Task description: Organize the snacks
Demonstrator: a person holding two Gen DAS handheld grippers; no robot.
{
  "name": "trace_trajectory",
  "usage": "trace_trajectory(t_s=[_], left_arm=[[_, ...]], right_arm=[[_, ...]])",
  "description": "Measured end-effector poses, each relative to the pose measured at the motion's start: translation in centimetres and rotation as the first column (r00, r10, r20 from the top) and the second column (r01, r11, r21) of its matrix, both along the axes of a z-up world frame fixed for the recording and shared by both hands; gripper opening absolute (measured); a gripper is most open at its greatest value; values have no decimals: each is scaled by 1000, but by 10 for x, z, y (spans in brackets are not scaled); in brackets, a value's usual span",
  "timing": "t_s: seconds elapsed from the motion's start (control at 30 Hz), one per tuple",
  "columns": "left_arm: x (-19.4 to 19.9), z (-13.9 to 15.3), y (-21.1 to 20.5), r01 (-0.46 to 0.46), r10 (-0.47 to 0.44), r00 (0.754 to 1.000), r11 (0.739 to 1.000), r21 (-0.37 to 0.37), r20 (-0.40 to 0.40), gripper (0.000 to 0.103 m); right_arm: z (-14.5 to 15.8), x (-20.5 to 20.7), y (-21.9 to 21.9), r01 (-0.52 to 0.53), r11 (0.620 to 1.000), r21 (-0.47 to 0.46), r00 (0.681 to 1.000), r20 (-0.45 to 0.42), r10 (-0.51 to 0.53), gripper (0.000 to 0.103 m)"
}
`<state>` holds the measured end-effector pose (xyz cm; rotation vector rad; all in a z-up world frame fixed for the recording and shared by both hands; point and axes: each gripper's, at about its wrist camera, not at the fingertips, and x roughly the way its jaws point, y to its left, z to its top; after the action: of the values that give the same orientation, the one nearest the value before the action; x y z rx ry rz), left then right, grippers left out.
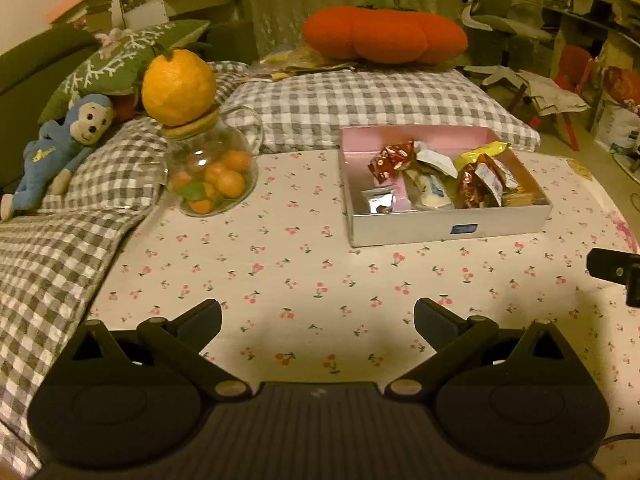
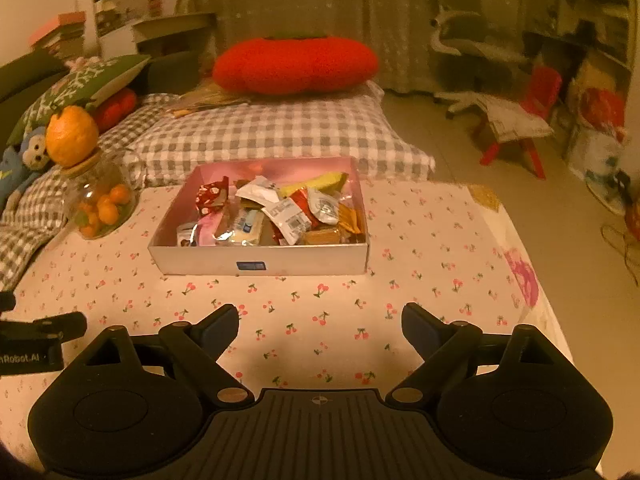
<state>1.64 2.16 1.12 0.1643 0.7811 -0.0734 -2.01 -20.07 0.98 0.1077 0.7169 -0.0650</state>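
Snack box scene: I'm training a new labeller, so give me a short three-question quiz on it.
1. True or false: the snack box still has its lid on.
2. What sits on top of the glass jar? A) a blue toy monkey B) a large orange fruit C) a red cushion
3. Fill in: the left gripper and the right gripper both hover over the tablecloth with jaws ____ and nothing between them.

Key: 1 false; 2 B; 3 open.
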Motion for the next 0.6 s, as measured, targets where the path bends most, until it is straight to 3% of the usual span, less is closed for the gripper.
trace_trajectory(t_s=[0.3,0.43,0.6], left_arm=[[-7,-7,0,-25,25,999,1000,7,-23,103],[-11,-4,1,-57,56,997,998,-28,-45,103],[-14,-5,-3,-82,82,994,997,2,-68,103]], right_arm=[[6,-6,11,-20,998,-65,999,25,21,95],[9,-8,20,-45,996,-82,998,29,47,95],[15,-13,27,-46,993,-106,998,42,51,96]])
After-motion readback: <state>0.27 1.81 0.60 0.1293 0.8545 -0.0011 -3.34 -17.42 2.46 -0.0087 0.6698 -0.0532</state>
